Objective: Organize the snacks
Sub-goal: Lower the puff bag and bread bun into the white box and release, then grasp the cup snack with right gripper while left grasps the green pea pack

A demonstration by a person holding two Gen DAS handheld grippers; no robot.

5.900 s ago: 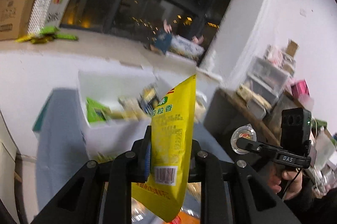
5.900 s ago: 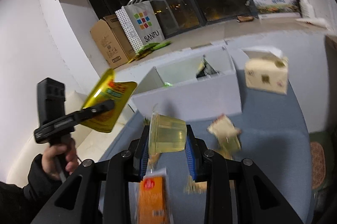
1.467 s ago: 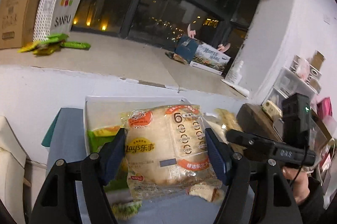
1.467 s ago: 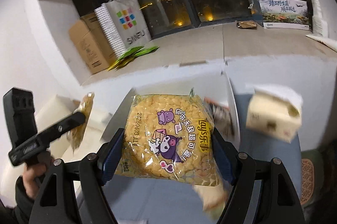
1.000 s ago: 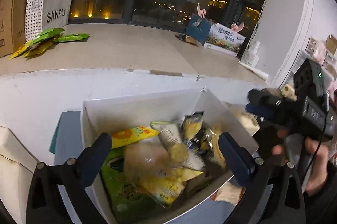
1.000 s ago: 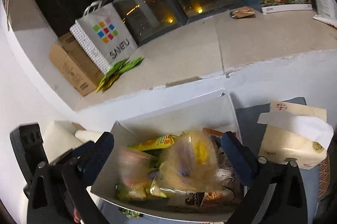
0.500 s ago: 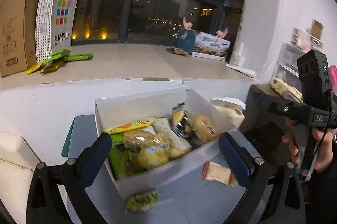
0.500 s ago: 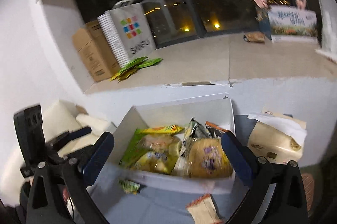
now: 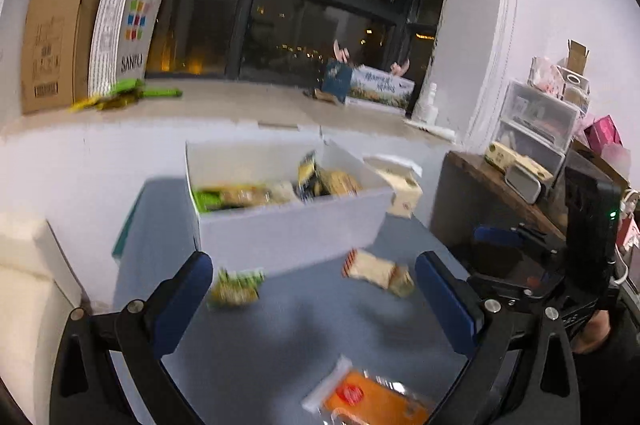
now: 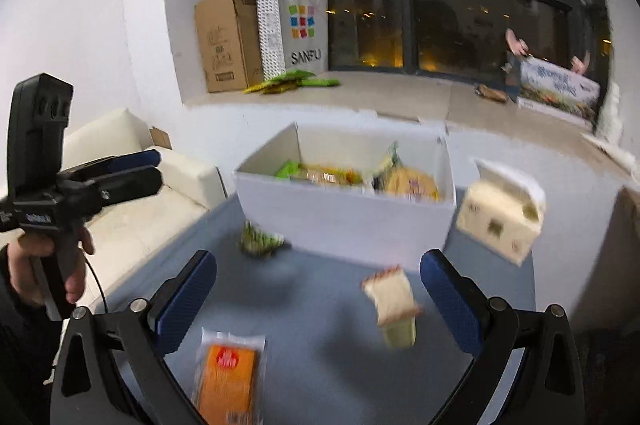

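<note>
Blue tabletop (image 9: 304, 321) lies bare between orange packet (image 9: 372, 401) and box (image 9: 288, 225).

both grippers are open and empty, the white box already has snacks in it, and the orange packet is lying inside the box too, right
Not quite. The orange packet is not in the white box; it lies on the blue table in front of it, near the left gripper, as both wrist views show. The rest holds: the right gripper is open and empty too.
</note>
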